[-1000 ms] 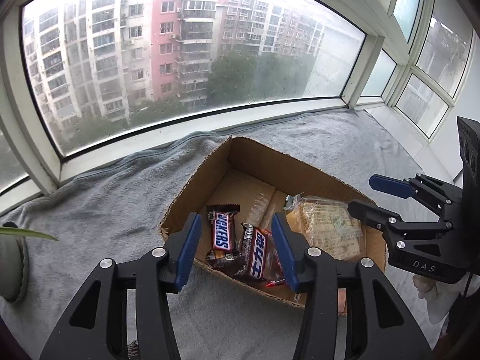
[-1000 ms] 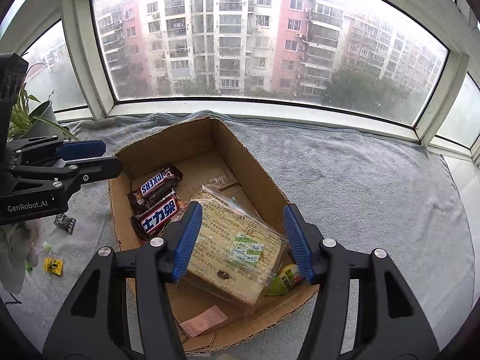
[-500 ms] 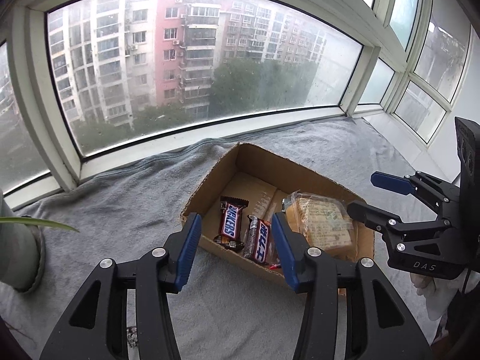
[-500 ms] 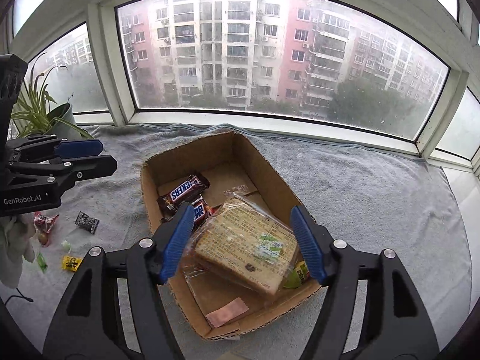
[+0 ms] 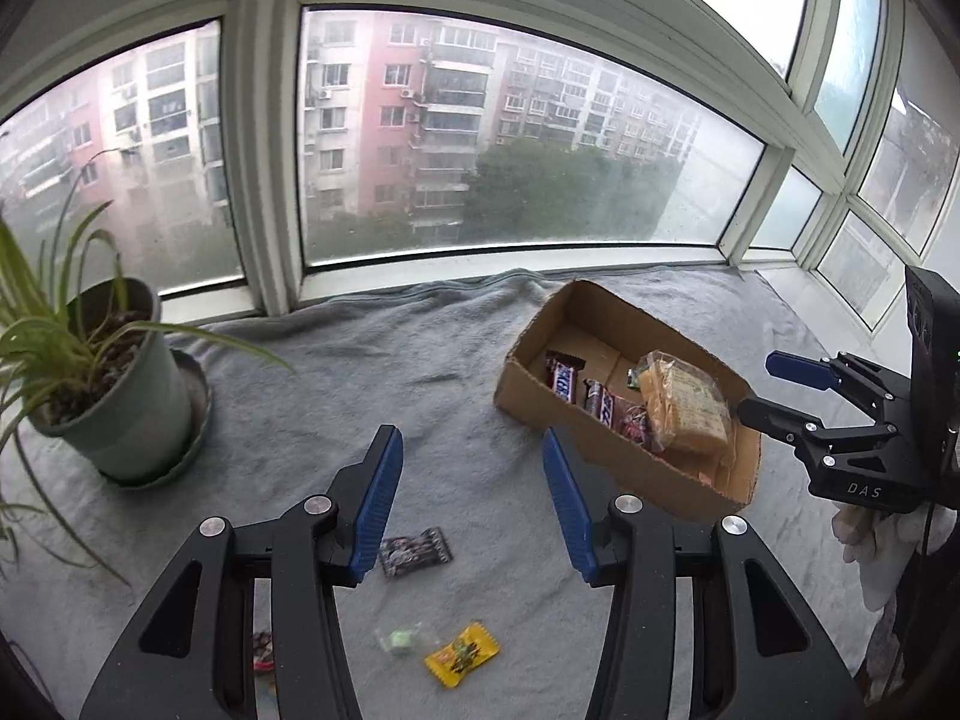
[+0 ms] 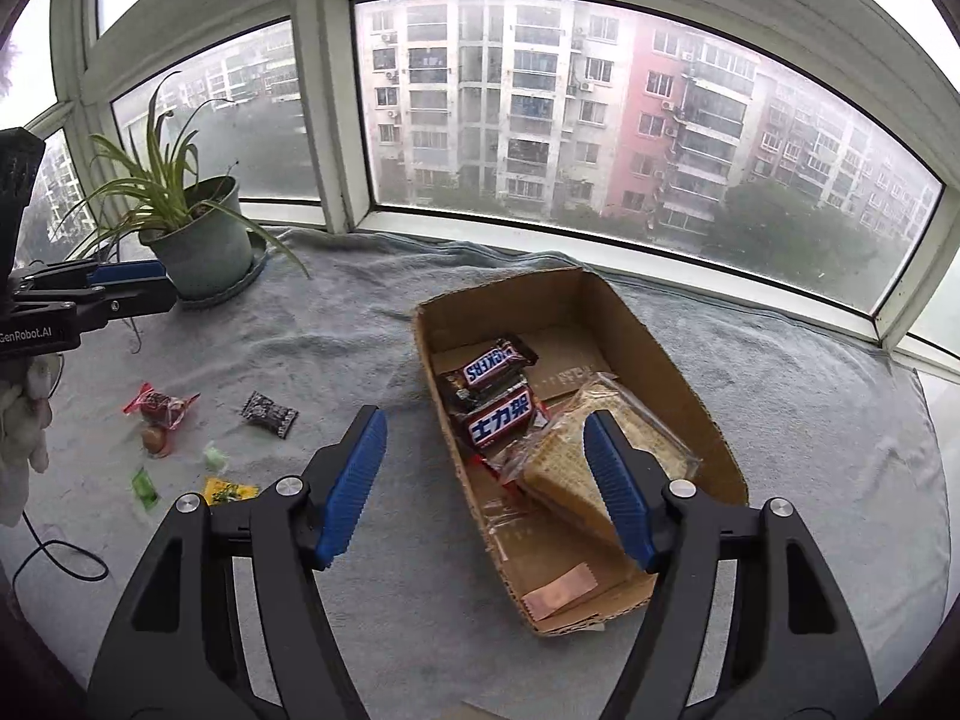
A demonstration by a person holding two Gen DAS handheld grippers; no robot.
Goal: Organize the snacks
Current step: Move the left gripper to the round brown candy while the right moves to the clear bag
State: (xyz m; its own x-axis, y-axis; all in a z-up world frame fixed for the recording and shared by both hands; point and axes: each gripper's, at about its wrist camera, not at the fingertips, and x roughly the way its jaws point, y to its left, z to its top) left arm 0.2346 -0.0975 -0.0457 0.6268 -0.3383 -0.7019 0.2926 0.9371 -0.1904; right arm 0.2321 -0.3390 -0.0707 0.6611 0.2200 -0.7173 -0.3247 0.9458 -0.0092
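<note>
Stowed: open brown cardboard box [image 6: 690,372] on the grey blanket-covered table [image 6: 360,324] holds two dark chocolate bars [image 6: 495,363] and a clear-wrapped cracker pack [image 6: 636,426].

Outstanding: loose on the blanket left of the box, a black sachet [image 6: 270,414], yellow sachet [image 5: 462,654], red-wrapped candy [image 6: 159,403], small green sweets [image 6: 213,457].

Left gripper [image 5: 468,486]: jaws apart, empty, above the black sachet. Right gripper [image 6: 486,480]: jaws just widened, empty, at the box's near wall.

Judgement: roughly half sorted.
</note>
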